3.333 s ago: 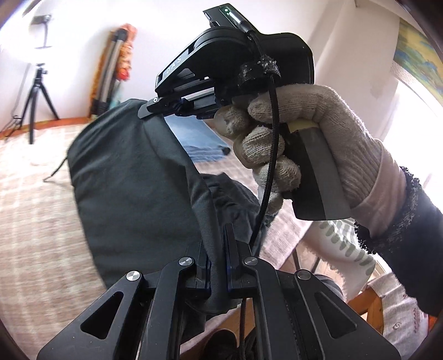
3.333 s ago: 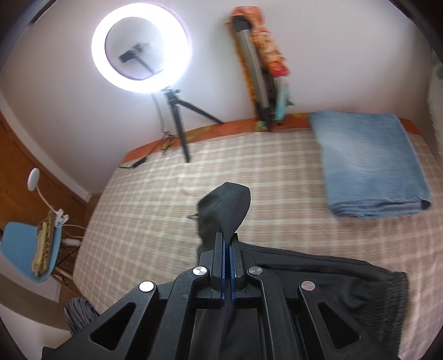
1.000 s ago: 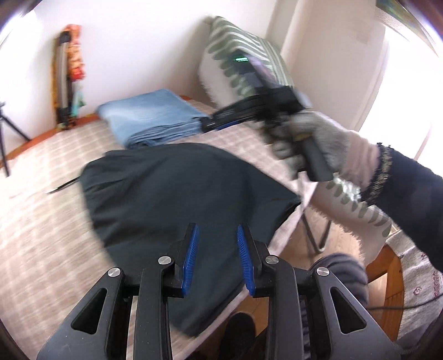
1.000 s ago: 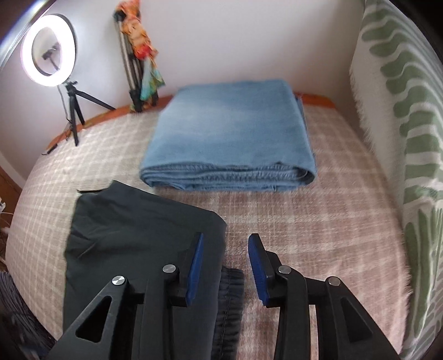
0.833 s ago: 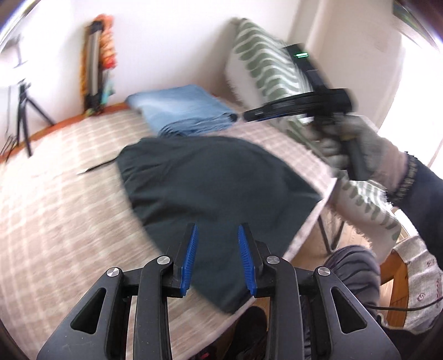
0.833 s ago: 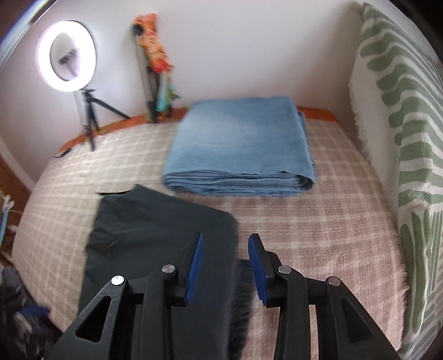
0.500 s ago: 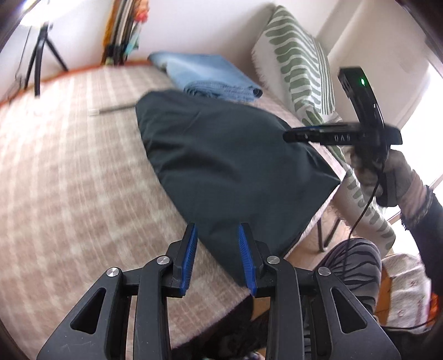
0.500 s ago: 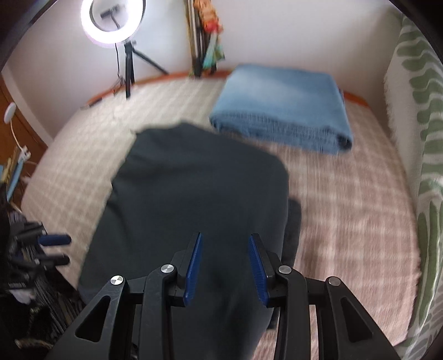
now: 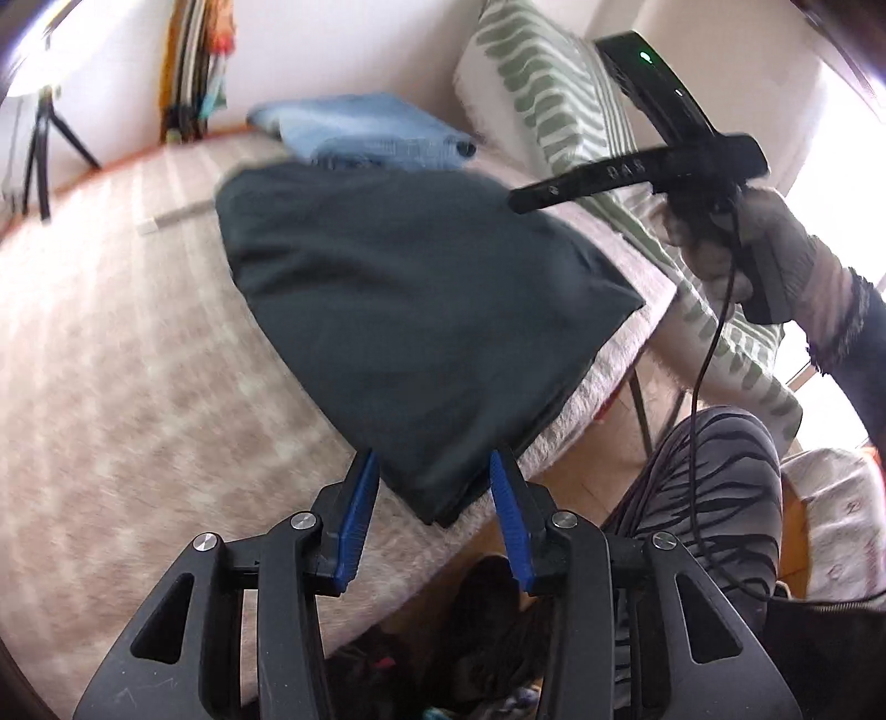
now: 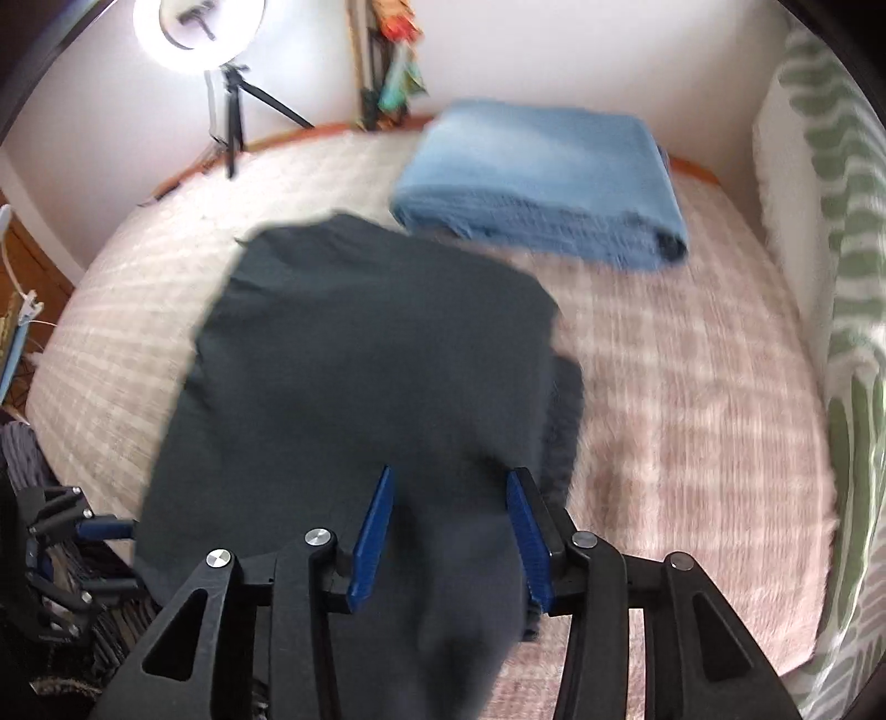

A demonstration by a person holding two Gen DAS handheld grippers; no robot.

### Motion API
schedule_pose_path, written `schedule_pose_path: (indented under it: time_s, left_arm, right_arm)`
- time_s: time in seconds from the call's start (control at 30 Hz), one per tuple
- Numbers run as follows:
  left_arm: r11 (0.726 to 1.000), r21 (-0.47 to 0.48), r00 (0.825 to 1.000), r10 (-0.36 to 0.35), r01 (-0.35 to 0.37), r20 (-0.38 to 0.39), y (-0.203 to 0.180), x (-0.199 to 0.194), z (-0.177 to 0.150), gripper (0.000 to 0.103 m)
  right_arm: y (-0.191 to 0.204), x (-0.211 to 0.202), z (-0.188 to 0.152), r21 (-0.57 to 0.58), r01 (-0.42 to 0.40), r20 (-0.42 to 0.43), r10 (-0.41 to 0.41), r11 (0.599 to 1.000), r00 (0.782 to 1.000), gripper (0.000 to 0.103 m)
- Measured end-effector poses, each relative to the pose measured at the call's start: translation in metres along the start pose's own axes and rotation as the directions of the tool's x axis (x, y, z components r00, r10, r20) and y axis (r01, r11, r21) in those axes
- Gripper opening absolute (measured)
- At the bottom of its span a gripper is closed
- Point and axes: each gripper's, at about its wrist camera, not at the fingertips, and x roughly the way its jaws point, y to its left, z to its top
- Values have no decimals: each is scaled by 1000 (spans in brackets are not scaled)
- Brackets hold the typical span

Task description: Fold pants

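Note:
The dark pants [image 9: 421,310] lie folded flat on the checked bed cover [image 9: 138,360], reaching its near edge. My left gripper [image 9: 434,493] is open, low over their near corner; that corner shows between the blue pads, which do not press on it. My right gripper [image 10: 449,523] hangs over the pants [image 10: 360,354] with its jaws opening and the cloth lying beneath them, untouched. In the left wrist view a gloved hand holds the right gripper [image 9: 637,169] above the far side of the pants. The left gripper [image 10: 72,526] shows at the left edge of the right wrist view.
A folded blue cloth [image 10: 548,183] lies behind the pants. A green-patterned cushion [image 9: 559,105] stands along the right side. A ring light on a tripod [image 10: 205,22] stands at the back wall. The person's striped leg [image 9: 720,487] is beside the bed edge.
Both grippers let go of the pants, which were held up and now lie folded on the bed. The left gripper sank toward their near corner; the right swung over them and widened its jaws.

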Motion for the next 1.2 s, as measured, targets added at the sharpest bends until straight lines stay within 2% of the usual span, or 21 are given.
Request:
schedule_pose_path:
  time_s: [0.1, 0.2, 0.37, 0.47, 0.67, 0.73, 0.97, 1.03, 1.07, 1.1, 1.13, 1.2]
  left_arm:
    - [999, 39, 996, 25, -28, 80, 0, -15, 13, 39]
    - [999, 44, 994, 25, -30, 110, 3, -9, 28, 39]
    - [997, 71, 998, 2, -6, 59, 4, 18, 29, 36]
    - [995, 100, 1000, -7, 5, 23, -2, 31, 21, 34]
    - [997, 77, 999, -32, 32, -2, 1, 40, 11, 33]
    - [997, 72, 999, -40, 40, -3, 2, 41, 10, 32]
    - [996, 78, 999, -55, 54, 5, 3, 42, 9, 32]
    - [995, 77, 998, -58, 57, 7, 3, 43, 9, 32]
    - [995, 79, 998, -58, 57, 8, 2, 44, 9, 32]
    - [995, 82, 998, -59, 58, 9, 4, 43, 8, 32]
    - [995, 83, 998, -60, 59, 10, 4, 43, 8, 32]
    - [994, 85, 998, -62, 61, 12, 5, 43, 7, 32]
  right_arm:
    - [19, -14, 20, -24, -47, 53, 48, 999, 997, 44]
    - [41, -18, 48, -41, -111, 87, 114, 993, 990, 43]
    - [76, -3, 94, -98, -204, 95, 213, 974, 972, 43]
    - [101, 18, 120, -149, -238, 50, 247, 960, 968, 43]
    - [146, 68, 161, -282, -236, -56, 230, 930, 972, 43]
    - [157, 85, 170, -323, -251, -121, 223, 913, 967, 45]
    - [173, 132, 172, -423, -236, -265, 130, 875, 956, 44]
    - [176, 135, 167, -455, -232, -282, 108, 860, 953, 18]
    - [175, 136, 166, -457, -232, -286, 105, 858, 952, 13]
    - [175, 136, 165, -460, -221, -279, 96, 860, 955, 4]
    - [175, 135, 164, -462, -213, -271, 91, 861, 958, 1]
    - [174, 131, 163, -471, -194, -240, 86, 861, 967, 0]
